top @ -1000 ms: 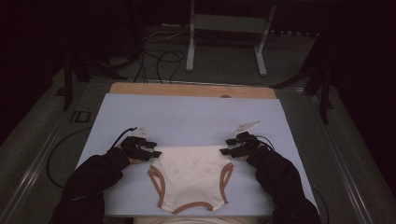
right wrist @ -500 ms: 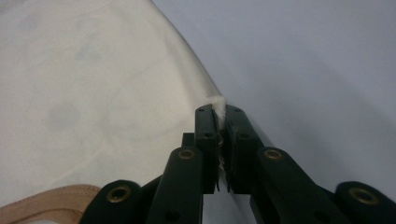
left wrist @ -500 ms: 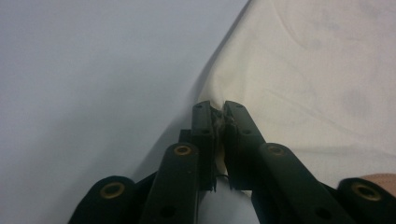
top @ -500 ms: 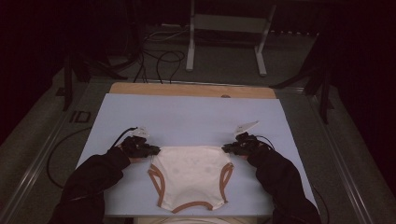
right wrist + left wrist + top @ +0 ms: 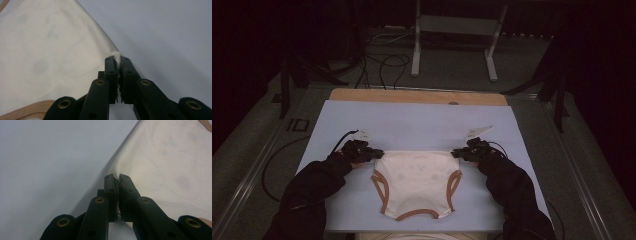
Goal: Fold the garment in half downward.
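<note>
This looks like a dark lab or test room. A bench [image 5: 412, 120] with a pale blue top stands on grey floor, with black cables [image 5: 384, 62] and a metal stand [image 5: 457, 30] behind it.

A pale blue mat [image 5: 412, 122] covers a wooden board [image 5: 417, 96]; cables [image 5: 382, 65], perhaps, beyond.

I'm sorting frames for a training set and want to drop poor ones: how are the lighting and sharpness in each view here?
High view: dim, surroundings nearly black, the pale mat lit, garment soft but readable. Left gripper view: evenly lit, cloth slightly soft, left gripper sharp. Right gripper view: similar, right gripper crisp on the cloth corner, no glare.
</note>
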`<action>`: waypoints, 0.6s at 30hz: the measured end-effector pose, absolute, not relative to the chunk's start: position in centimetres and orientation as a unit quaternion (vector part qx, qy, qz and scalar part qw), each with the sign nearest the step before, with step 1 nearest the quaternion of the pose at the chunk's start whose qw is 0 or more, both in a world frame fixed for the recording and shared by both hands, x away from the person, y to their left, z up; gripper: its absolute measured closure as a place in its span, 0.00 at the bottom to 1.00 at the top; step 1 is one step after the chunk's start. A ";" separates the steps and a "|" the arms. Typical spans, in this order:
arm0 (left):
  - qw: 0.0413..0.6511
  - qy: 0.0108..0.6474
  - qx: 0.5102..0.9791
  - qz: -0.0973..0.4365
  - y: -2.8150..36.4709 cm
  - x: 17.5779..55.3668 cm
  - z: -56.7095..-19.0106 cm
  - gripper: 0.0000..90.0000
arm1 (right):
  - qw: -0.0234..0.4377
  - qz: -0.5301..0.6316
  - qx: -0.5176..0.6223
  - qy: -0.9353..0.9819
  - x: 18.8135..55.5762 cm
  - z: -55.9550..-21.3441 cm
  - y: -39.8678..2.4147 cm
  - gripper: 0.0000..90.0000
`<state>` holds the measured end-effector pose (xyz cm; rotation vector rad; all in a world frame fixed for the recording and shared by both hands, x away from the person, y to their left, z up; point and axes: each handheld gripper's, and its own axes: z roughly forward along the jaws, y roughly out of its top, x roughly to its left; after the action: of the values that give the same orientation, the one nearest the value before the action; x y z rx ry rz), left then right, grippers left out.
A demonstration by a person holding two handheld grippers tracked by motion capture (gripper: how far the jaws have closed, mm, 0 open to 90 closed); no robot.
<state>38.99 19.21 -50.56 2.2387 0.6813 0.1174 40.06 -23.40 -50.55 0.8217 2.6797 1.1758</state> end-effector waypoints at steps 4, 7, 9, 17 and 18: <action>0.390 0.266 0.880 0.046 19.1 39.6 -50.5 0.96 | 0.055 0.386 0.276 0.879 40.4 -50.3 -23.5 0.95; 0.394 0.268 0.878 0.054 19.0 40.3 -50.2 0.96 | 0.059 0.388 0.279 0.876 40.8 -50.2 -23.6 0.95; 0.394 0.269 0.877 0.056 18.9 40.6 -50.1 0.96 | 0.060 0.390 0.283 0.874 41.0 -50.1 -23.6 0.95; 0.396 0.272 0.875 0.057 18.8 41.8 -49.8 0.96 | 0.068 0.387 0.292 0.872 42.0 -49.8 -23.7 0.95; 0.396 0.272 0.875 0.057 18.8 41.8 -49.8 0.96 | 0.069 0.387 0.291 0.872 42.1 -49.8 -23.7 0.95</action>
<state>41.77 18.84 -49.84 2.2192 0.6887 0.1433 42.10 -23.68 -49.81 0.8775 2.6248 1.1659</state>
